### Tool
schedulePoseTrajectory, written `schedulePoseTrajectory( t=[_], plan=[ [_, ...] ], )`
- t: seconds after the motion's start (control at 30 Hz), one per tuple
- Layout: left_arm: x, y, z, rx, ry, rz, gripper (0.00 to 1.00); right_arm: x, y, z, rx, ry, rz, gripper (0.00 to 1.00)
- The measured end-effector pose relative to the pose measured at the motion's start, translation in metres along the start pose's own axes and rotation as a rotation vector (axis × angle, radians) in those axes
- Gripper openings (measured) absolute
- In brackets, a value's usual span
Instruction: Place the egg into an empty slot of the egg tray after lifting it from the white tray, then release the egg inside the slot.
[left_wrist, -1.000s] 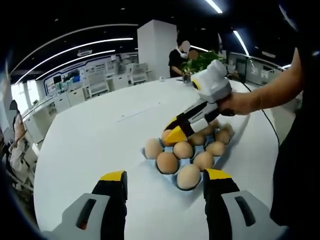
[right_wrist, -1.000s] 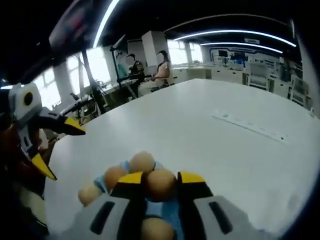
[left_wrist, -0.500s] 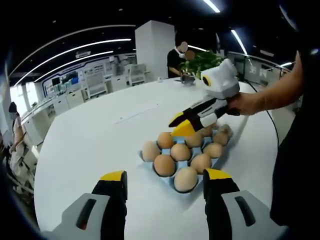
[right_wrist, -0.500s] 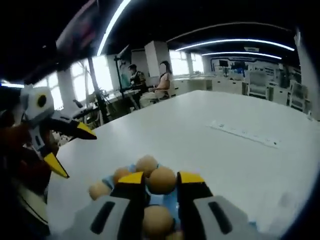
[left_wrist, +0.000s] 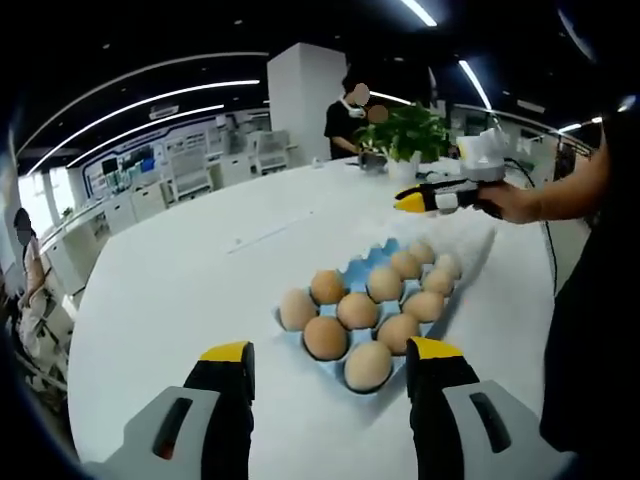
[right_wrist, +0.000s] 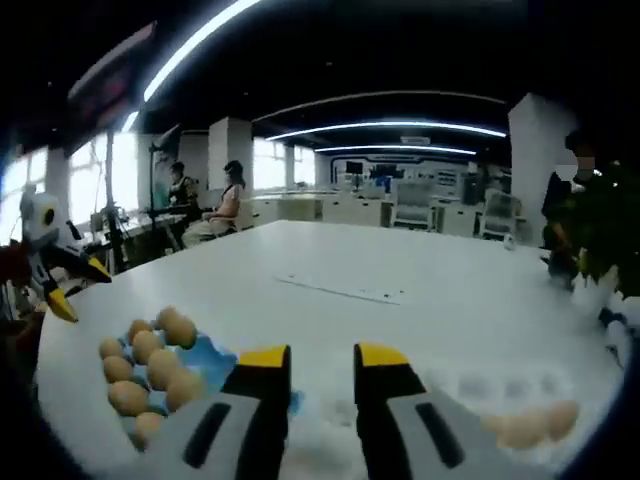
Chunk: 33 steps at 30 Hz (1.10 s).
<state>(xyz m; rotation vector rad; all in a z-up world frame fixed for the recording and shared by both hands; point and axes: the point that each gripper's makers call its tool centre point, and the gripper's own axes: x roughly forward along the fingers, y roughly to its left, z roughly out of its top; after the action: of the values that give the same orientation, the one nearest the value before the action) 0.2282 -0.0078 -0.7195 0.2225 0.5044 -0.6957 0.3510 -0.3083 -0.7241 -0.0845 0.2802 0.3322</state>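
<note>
The blue egg tray (left_wrist: 357, 268) lies mid-table with several brown eggs (left_wrist: 357, 310) in its slots and bare blue at its far-left corner. My left gripper (left_wrist: 330, 355) hovers open just in front of it, holding nothing. Past the egg tray, a hand holds my right gripper (left_wrist: 420, 199) over the white tray (left_wrist: 468, 236). In the right gripper view the right gripper (right_wrist: 322, 358) is open with nothing between its jaws. Blurred eggs (right_wrist: 525, 425) lie on the white tray (right_wrist: 470, 385) to its right. The egg tray (right_wrist: 215, 352) sits to its left, the left gripper (right_wrist: 55, 285) beyond.
The big white round table (left_wrist: 200, 270) is bare to the left of the trays. A potted plant (left_wrist: 405, 125) stands at its far edge. People sit and stand at desks farther back. The holder's dark sleeve (left_wrist: 590, 300) is on the right.
My right gripper has lifted off the egg tray and swung over to the white tray, leaving the egg in a slot. The left gripper has stayed put.
</note>
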Motion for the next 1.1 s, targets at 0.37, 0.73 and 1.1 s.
schedulePoseTrajectory(
  t=[0.37, 0.73, 1.1],
  plan=[
    [0.001, 0.0, 0.001, 0.004, 0.001, -0.002, 0.62, -0.026, -0.082, -0.044, 0.124, 0.08, -0.213, 0.25],
    [-0.002, 0.001, -0.002, 0.001, 0.012, 0.005, 0.61, -0.011, -0.077, -0.064, 0.096, 0.126, -0.163, 0.26],
    [-0.005, 0.005, -0.002, -0.003, 0.011, 0.02, 0.61, -0.02, -0.072, -0.03, 0.155, 0.016, -0.135, 0.25]
  ],
)
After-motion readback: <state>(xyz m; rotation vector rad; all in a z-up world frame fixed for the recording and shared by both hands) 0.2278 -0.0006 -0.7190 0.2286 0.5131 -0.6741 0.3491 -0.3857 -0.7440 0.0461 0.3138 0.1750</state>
